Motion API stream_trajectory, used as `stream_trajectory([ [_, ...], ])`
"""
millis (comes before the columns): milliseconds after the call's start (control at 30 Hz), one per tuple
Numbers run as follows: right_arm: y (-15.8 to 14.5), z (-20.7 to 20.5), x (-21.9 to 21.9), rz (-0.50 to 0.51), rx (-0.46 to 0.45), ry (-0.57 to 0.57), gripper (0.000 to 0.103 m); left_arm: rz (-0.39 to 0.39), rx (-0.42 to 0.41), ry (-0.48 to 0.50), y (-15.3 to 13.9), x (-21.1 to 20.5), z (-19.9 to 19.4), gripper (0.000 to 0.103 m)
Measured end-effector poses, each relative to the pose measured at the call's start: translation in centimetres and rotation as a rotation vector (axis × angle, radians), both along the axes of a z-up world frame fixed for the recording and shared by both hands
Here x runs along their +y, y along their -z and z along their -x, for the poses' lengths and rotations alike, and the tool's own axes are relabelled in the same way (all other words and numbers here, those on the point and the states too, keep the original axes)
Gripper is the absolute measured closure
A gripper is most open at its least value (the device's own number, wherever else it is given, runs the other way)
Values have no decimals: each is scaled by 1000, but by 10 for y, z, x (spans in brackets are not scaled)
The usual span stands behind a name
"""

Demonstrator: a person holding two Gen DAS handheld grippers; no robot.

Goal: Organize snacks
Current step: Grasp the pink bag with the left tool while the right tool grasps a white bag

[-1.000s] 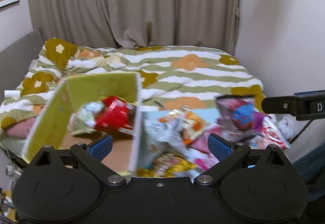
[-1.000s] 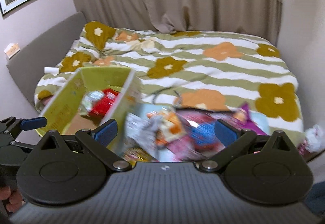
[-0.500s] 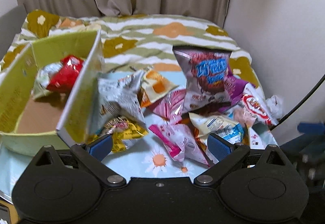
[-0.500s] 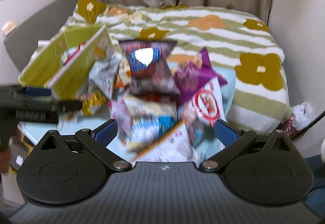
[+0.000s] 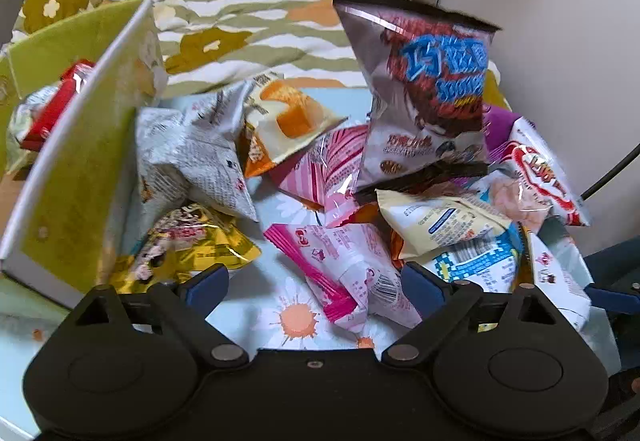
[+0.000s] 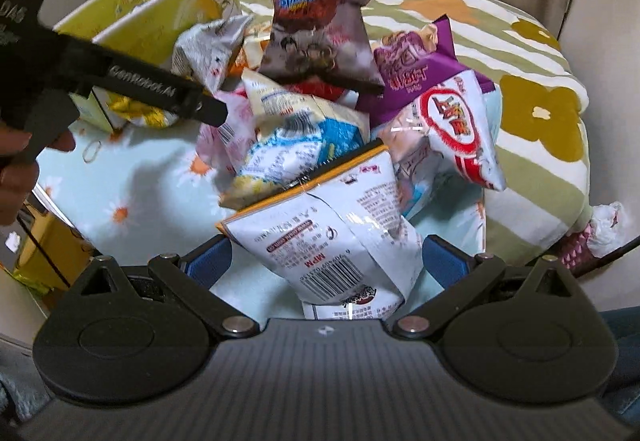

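A heap of snack packets lies on a table with a pale blue daisy cloth (image 5: 296, 317). A brown chip bag (image 5: 428, 93) stands upright at its back. My left gripper (image 5: 314, 287) hangs low over the near edge of the heap, jaws closing, with a pink-and-white packet (image 5: 348, 273) between the pads and not pressed. My right gripper (image 6: 326, 261) stands open around a white packet with a barcode (image 6: 328, 241). A green cardboard box (image 5: 80, 145) at the left holds a red packet (image 5: 52, 105).
One of the left gripper's fingers (image 6: 160, 91) and the hand (image 6: 16, 169) holding it cross the left of the right wrist view. A bed with a striped floral cover (image 6: 540, 113) lies behind the table. A wall and a black cable (image 5: 612, 173) are at the right.
Both grippers have sunk and tipped down toward the snack heap, which now fills both views. The left jaws stand slightly narrower. The right jaws keep the same width.
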State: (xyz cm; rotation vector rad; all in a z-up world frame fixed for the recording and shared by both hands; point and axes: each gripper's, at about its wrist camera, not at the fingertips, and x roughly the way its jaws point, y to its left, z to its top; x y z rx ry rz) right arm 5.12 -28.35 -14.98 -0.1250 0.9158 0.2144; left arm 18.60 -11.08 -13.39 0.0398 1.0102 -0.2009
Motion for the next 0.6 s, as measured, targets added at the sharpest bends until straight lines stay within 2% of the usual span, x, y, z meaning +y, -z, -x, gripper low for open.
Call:
stream_trajectory([
  [233,12,-5,-3,23,7,-23,0,16,37,10,20,-5,-10,15],
  [367,19,-8,-1,34,7,-43,0,30,49,26,26,-10,-14,27],
  [467,22,-9,-1,33,5,-45,0,45,60,45,31,-14,-14,41],
  [600,25,-9,-2,34,4,-37,0,28,49,68,30,-20,-12,46],
])
